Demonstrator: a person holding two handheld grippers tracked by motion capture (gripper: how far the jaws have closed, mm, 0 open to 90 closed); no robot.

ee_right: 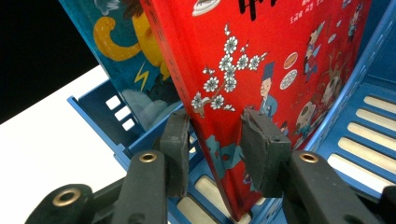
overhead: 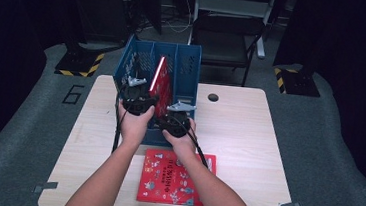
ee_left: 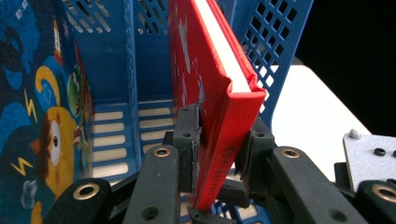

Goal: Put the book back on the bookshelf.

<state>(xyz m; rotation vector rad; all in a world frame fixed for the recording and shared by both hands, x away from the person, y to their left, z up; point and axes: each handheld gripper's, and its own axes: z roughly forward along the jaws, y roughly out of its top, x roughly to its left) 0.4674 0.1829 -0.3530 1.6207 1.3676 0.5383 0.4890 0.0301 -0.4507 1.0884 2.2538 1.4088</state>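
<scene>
Dark curtains surround the tabletop, where both grippers, left and right, clamp the red book, lowering it into the blue file rack; next, release it.

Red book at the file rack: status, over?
Both grippers, left and right, clamp the red book upright. It is entering the blue rack. Blue book alongside.

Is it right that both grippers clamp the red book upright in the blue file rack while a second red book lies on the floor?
Not quite. The second red book lies flat on the table, near the person's edge, as the high view shows. The rest holds: the left gripper and right gripper both clamp the red book upright in the blue file rack.
</scene>
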